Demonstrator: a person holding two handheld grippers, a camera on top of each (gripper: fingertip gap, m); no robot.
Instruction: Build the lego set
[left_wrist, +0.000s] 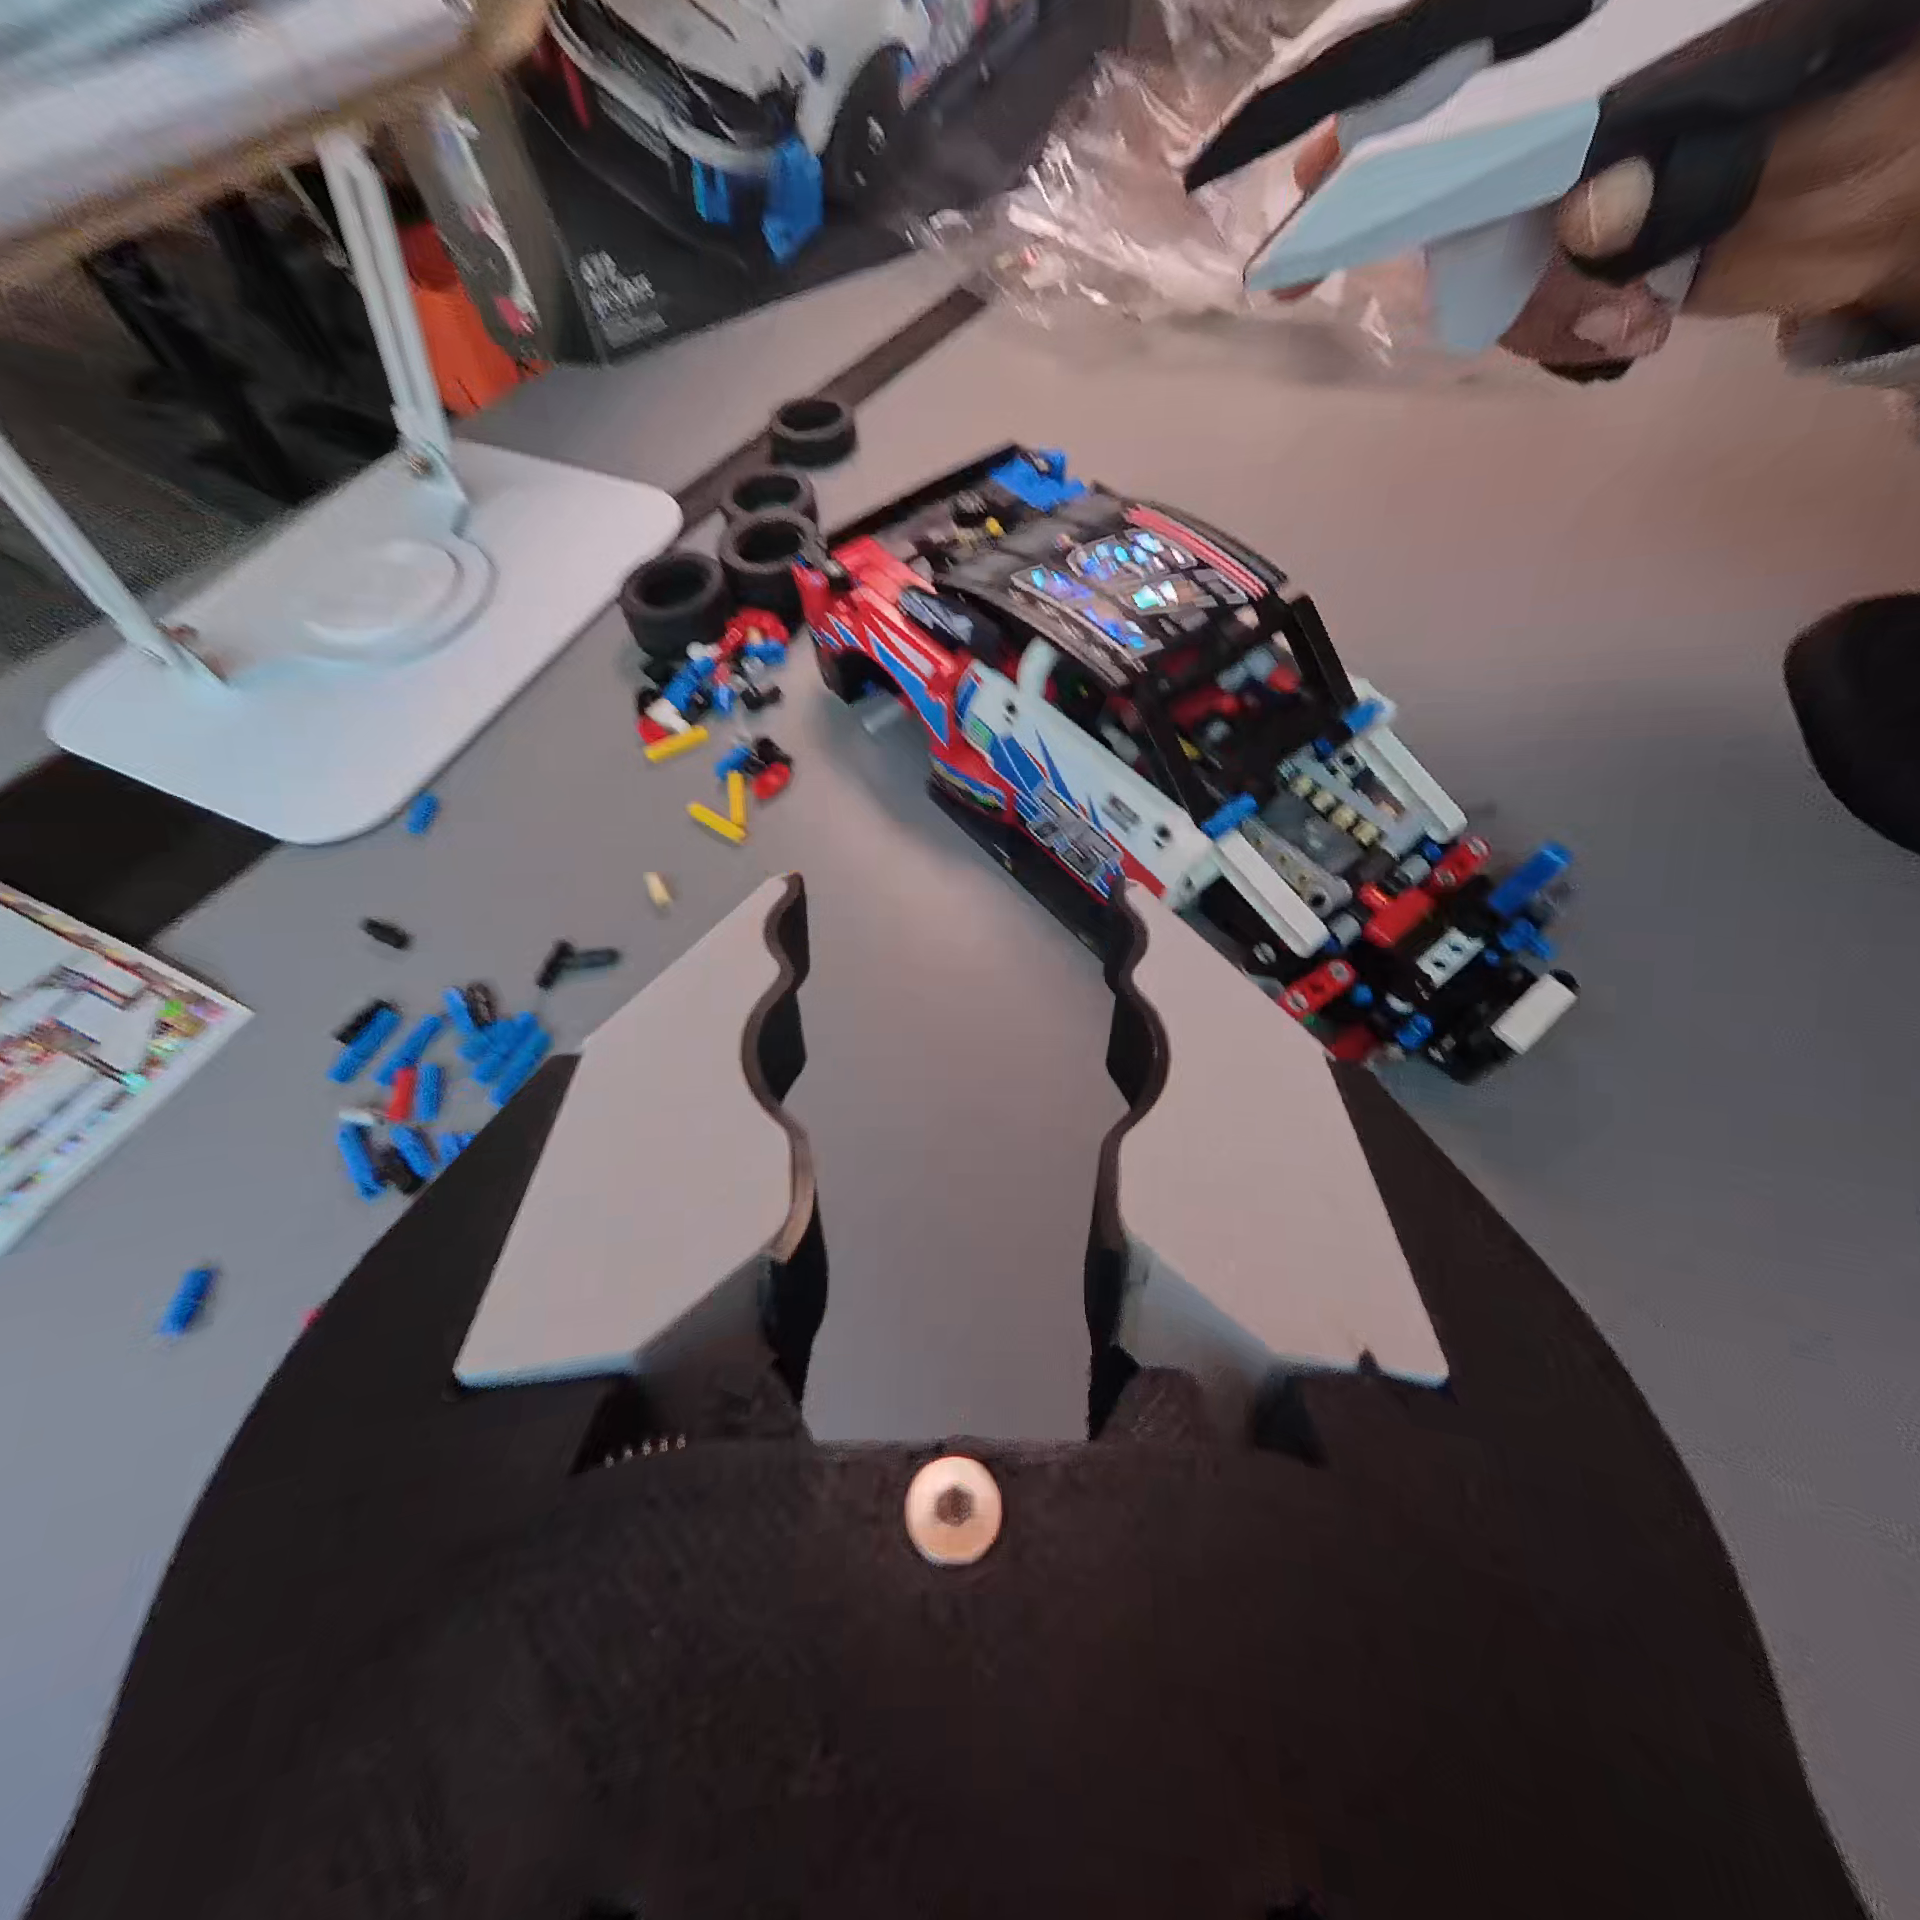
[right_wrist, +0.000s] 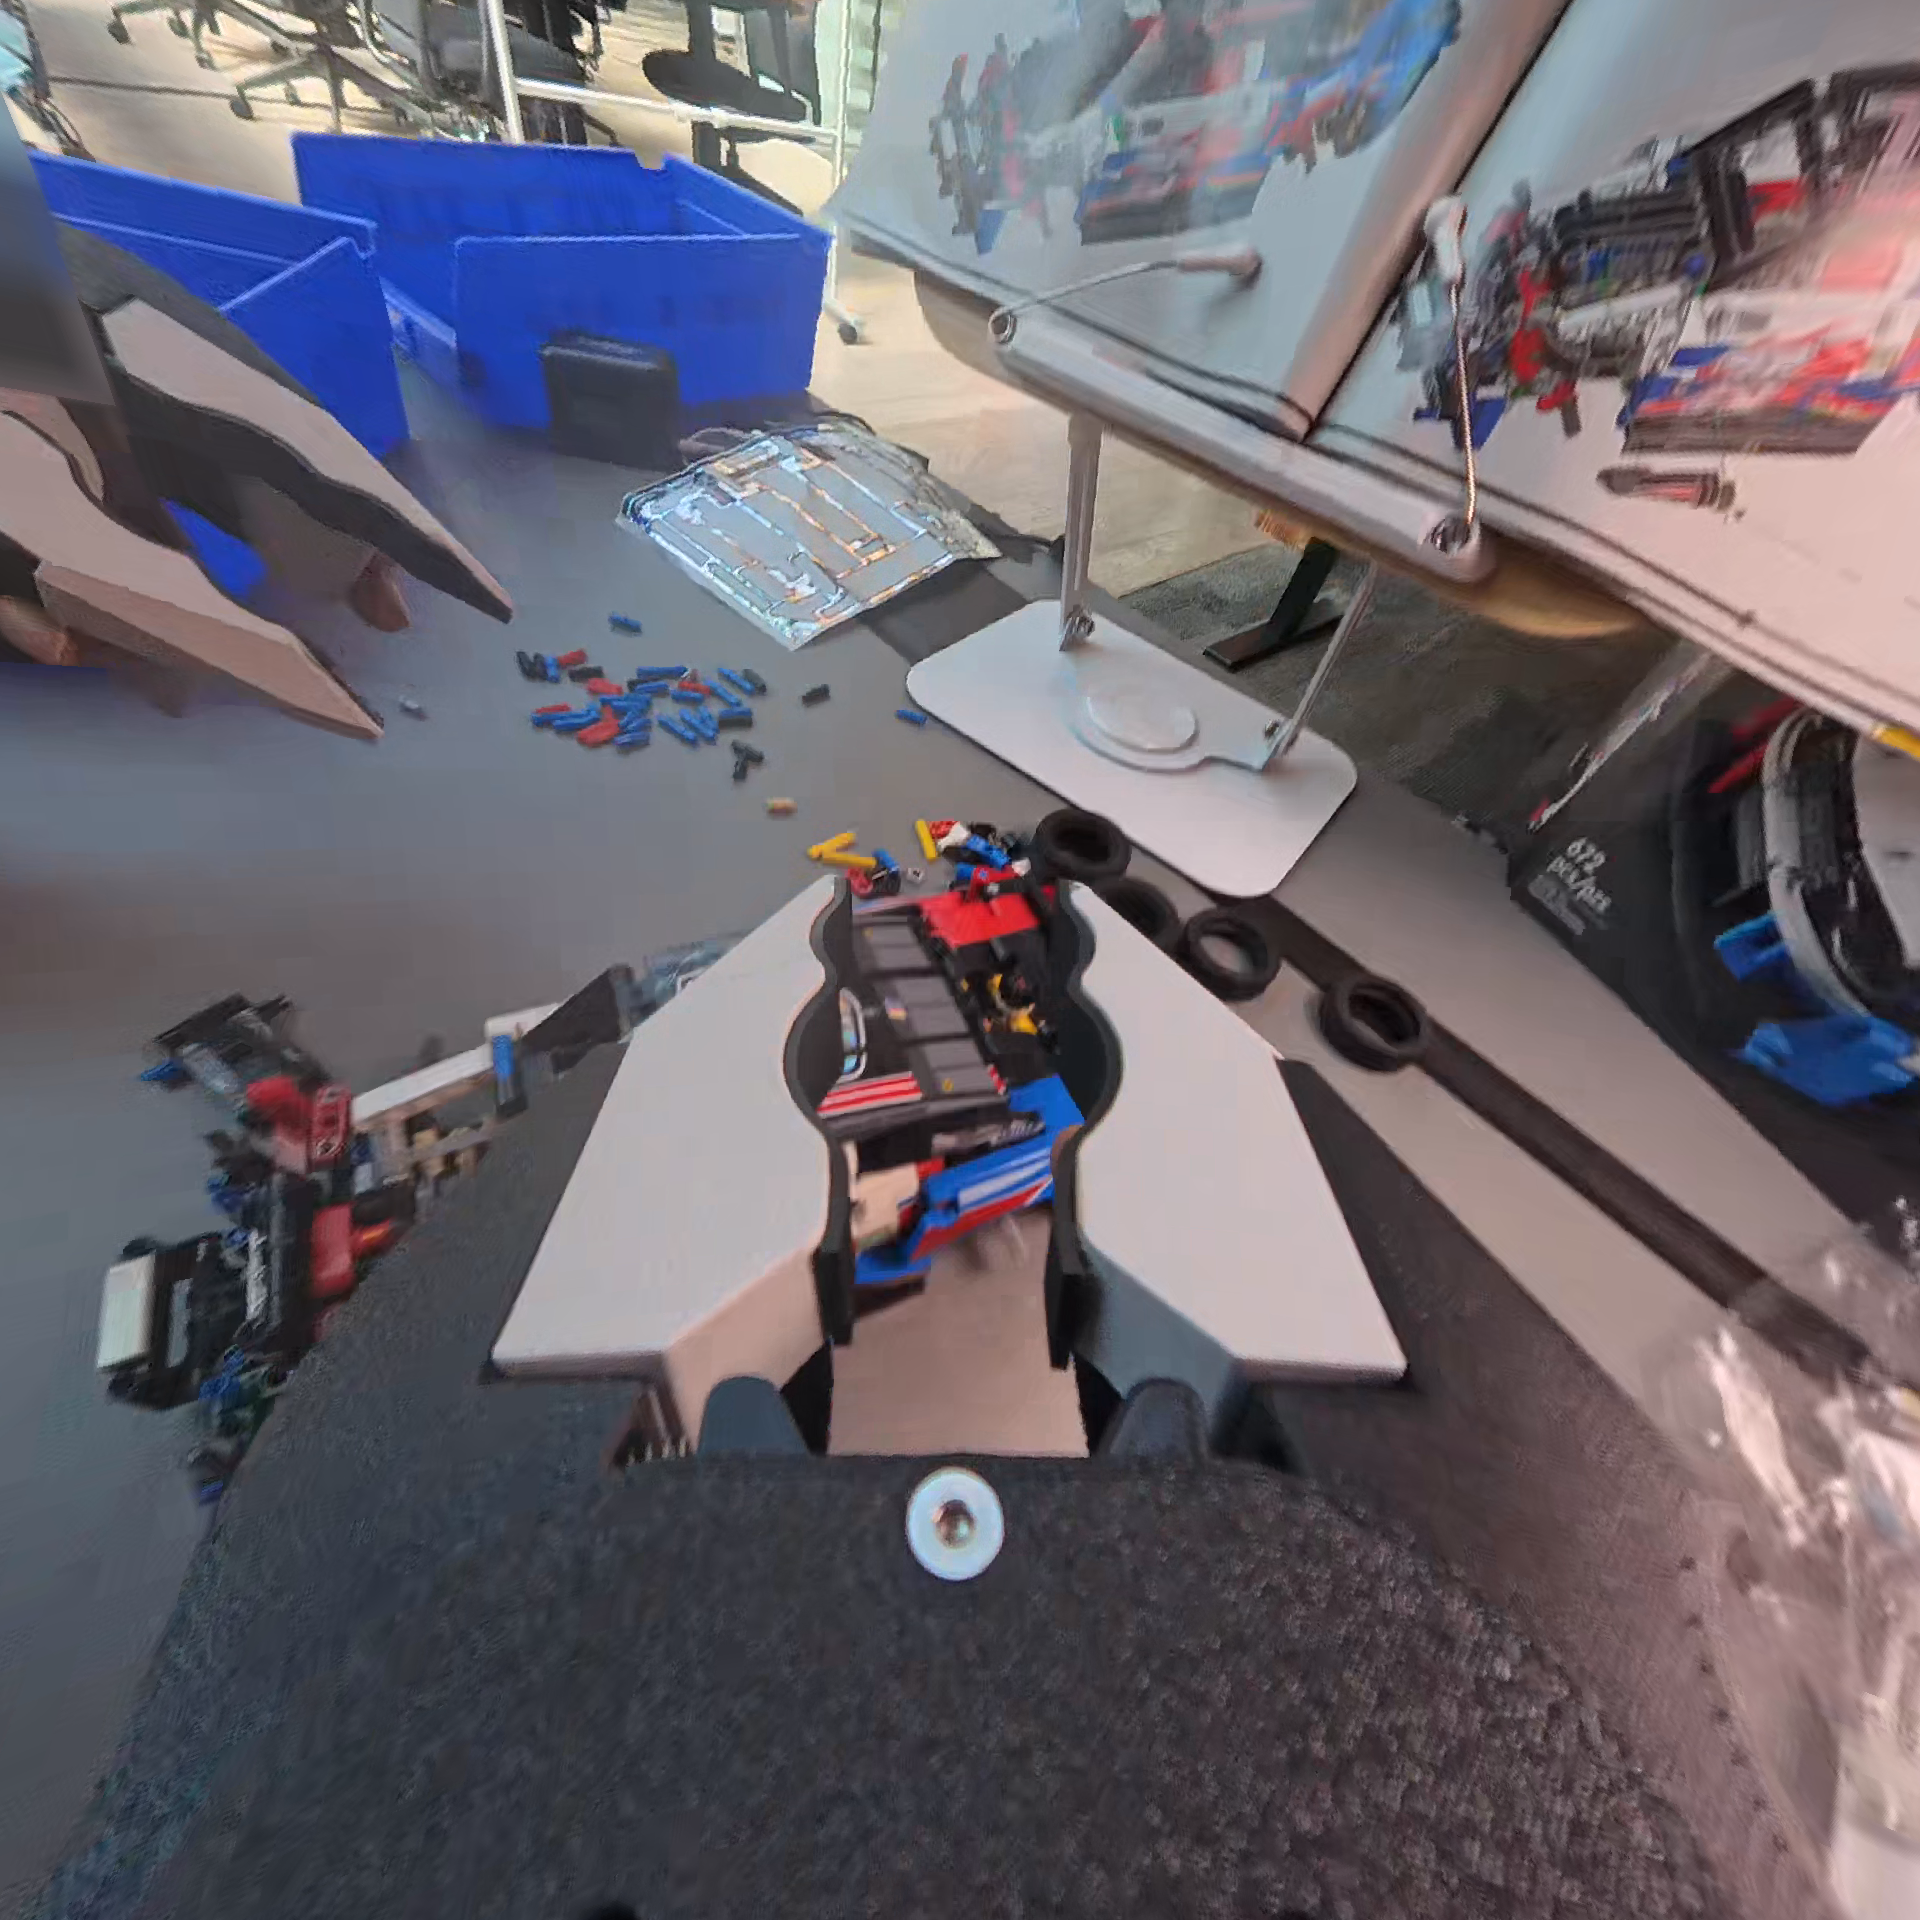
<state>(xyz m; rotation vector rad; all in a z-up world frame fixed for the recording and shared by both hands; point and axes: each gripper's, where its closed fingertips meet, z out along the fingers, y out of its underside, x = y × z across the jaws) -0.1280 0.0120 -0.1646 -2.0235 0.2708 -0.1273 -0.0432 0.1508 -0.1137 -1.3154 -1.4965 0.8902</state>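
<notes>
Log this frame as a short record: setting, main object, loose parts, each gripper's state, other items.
setting: grey table
main object: part-built car, no wheels fitted, lying on table
tyres: four loose tyres beside car's red end
loose parts: blue pins and yellow axles scattered
left gripper: open, empty, above table
right gripper: open, over car
other: booklet stand, blue bins, plastic bag

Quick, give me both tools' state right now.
Left tool: open, empty, above the table.
Right tool: open, holding nothing, over the car.
</notes>
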